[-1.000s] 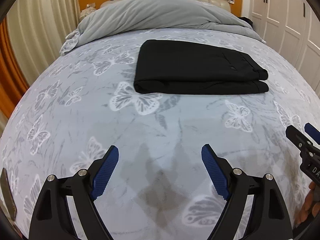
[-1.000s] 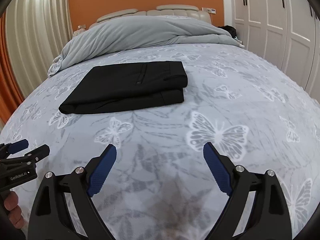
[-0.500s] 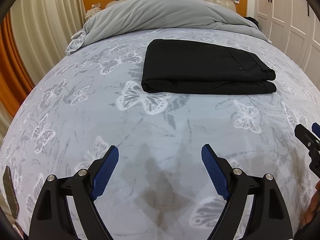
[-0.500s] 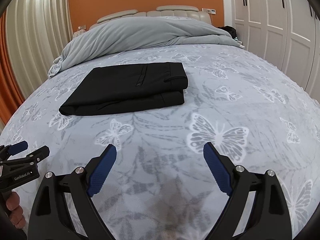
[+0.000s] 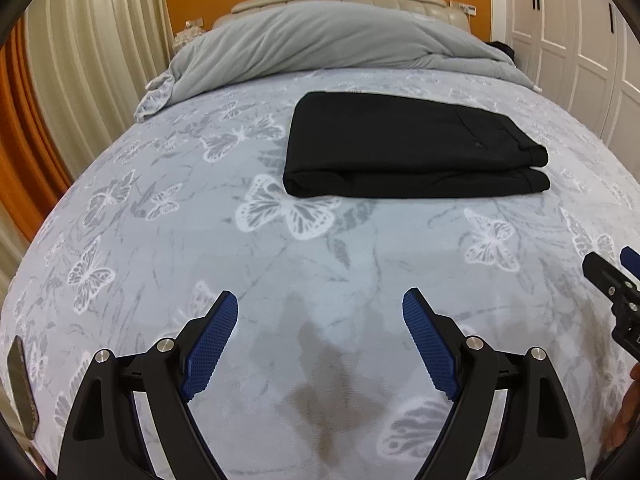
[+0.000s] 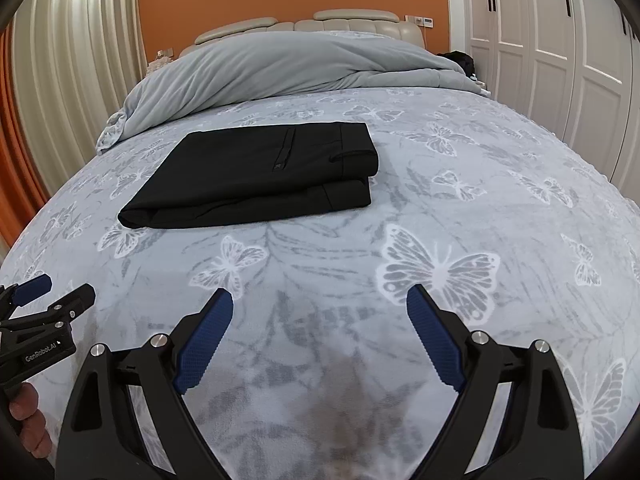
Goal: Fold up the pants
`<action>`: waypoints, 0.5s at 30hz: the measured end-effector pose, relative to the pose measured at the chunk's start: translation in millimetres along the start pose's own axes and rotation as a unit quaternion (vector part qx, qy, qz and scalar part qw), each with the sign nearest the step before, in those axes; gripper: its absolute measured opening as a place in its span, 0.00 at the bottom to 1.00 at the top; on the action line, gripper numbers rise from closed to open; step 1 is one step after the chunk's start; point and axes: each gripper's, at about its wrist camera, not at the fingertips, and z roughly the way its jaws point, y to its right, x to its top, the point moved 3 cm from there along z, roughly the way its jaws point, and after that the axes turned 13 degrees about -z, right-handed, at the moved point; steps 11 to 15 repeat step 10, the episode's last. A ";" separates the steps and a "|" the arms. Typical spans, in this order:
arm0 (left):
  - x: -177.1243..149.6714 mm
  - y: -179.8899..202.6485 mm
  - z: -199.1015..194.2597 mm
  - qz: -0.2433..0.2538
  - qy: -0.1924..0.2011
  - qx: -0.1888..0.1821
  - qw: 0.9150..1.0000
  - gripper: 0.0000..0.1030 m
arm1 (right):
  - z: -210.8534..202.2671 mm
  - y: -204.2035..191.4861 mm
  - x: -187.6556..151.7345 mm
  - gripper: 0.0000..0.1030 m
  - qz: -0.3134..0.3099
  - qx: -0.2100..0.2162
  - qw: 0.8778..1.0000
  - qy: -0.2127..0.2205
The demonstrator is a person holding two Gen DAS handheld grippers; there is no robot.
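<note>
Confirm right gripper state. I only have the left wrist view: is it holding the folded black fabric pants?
Observer: No. The right gripper is wide open with nothing between its blue pads. The folded black fabric pants lie apart from it on the butterfly-print bedspread.
Operator: Who has the left gripper's handle?
Observer: Bare fingers wrap it, below the left gripper, at the lower-left edge of the right wrist view.
</note>
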 end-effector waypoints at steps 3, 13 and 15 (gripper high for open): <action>0.9 2.6 -4.2 0.008 0.013 0.003 1.000 0.79 | 0.1 -0.2 0.2 0.84 0.000 0.001 1.000 0.001; 1.4 6.9 -6.0 0.017 0.016 0.006 1.000 0.78 | 0.2 -0.7 0.0 0.84 0.000 0.001 1.000 0.001; 1.4 6.9 -6.0 0.017 0.016 0.006 1.000 0.78 | 0.2 -0.7 0.0 0.84 0.000 0.001 1.000 0.001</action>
